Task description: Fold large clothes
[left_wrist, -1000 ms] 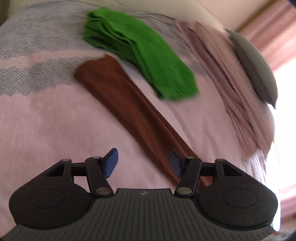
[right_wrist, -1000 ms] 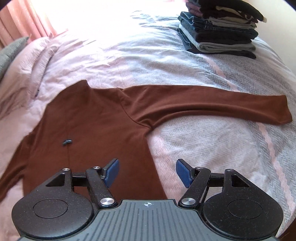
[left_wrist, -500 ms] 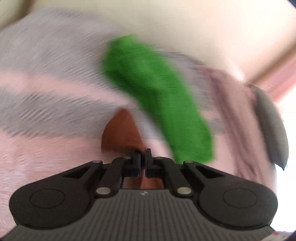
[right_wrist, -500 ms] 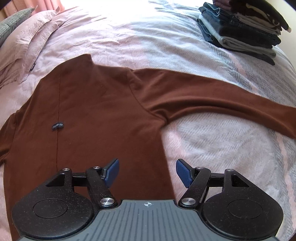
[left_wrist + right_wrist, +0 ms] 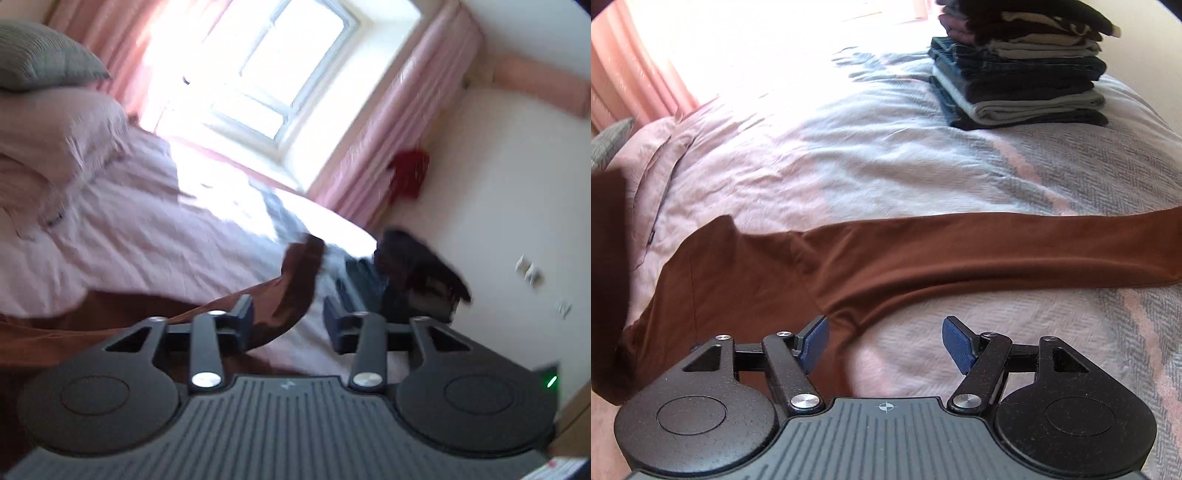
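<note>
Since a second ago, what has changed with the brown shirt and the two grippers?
The left gripper shut on the shirt's far sleeve, swung it across toward the folded pile, and its jaws are now opening, the sleeve loose between them. The right gripper shifted a little toward the other sleeve, jaws open and empty throughout. That sleeve, the shirt body and the pile stayed put.

Daylight floods through my window (image 5: pixel 284 70) — glare washes out the bed (image 5: pixel 798 44) near it. Left view motion-blurred, tilted; right sharp — fisheye bends edges.
</note>
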Tool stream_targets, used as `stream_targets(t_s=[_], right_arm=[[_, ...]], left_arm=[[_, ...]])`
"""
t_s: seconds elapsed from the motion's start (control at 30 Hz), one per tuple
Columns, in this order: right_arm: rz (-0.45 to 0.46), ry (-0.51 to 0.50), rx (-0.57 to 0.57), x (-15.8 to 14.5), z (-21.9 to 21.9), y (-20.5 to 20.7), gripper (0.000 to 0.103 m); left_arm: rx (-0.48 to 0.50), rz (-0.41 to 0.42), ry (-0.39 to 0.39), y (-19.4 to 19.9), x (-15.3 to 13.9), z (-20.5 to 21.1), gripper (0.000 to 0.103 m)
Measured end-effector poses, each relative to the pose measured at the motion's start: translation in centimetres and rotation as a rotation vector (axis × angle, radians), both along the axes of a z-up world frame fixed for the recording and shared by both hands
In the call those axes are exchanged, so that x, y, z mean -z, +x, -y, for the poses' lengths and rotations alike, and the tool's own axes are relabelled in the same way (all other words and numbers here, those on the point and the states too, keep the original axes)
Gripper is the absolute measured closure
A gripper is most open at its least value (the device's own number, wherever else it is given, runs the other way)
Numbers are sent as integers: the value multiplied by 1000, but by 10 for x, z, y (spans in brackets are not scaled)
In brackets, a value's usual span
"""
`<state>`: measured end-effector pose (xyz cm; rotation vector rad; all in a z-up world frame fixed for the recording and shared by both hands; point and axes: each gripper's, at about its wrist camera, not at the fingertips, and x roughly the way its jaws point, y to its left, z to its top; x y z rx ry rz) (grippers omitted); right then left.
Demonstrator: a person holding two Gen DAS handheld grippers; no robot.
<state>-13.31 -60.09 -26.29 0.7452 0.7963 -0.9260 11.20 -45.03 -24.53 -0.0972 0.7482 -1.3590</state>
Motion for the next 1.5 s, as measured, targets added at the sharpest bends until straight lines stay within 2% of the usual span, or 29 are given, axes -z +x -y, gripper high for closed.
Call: stream_targets(t_s=[0.03,0.1,0.17,0.23,0.33,0.43,0.5,0.6,0.63,0.67,0.7,0.73,0.87,0.9,0.97,1.03,1.13,1.2,1.27,1.33,1.4,1.43,1.47,1.5], right_arm=[[7,6,10,3,3,-5,38],[47,37,38,12,10,-14,38],[136,100,52,24,14,-16,38],[255,157,44,35,18,-9,40],[427,232,27,53,23,18,48],[493,314,27,79,34,51,51],[465,345,52,99,41,69,55],[442,330,96,118,49,83,67],[463,324,108,122,51,85,77],[486,316,114,125,53,86,100],[483,300,114,124,54,89,103],[473,270,108,120,53,91,103],[478,71,2,74,26,83,103],[469,48,-12,67,19,80,103],[429,3,-2,63,11,71,103],[364,-6,44,74,12,62,103],[307,127,95,113,23,56,103],[295,133,91,116,21,54,103],[260,165,68,107,21,49,103],[245,174,72,96,20,31,101],[298,180,138,88,24,-10,88],[320,181,208,84,30,-39,72],[349,178,283,83,35,-68,64],[382,162,378,81,42,-104,64]], left_arm=[[23,-2,117,-15,27,12,68],[41,-59,283,-18,66,13,70],[5,-59,338,-10,85,-14,71],[-49,37,397,12,86,-47,71],[-169,187,499,51,79,-90,69],[-221,340,587,80,76,-120,67],[-225,422,634,96,73,-130,64],[-186,456,664,111,77,-141,63],[-163,474,671,113,80,-142,63],[-140,492,675,114,84,-140,63],[-116,510,677,113,89,-136,64],[-100,522,680,114,93,-134,64],[-83,537,655,118,105,-123,97],[-90,549,649,119,105,-121,101],[-79,568,636,119,102,-122,102],[-39,593,635,116,100,-124,102],[49,632,688,105,109,-125,101],[72,658,754,101,119,-124,101],[50,590,801,108,122,-127,98],[-21,482,796,119,111,-135,93],[-95,385,757,127,96,-141,92],[-131,348,734,128,88,-143,92],[-155,319,717,128,82,-143,92],[-178,298,706,127,77,-142,89]])
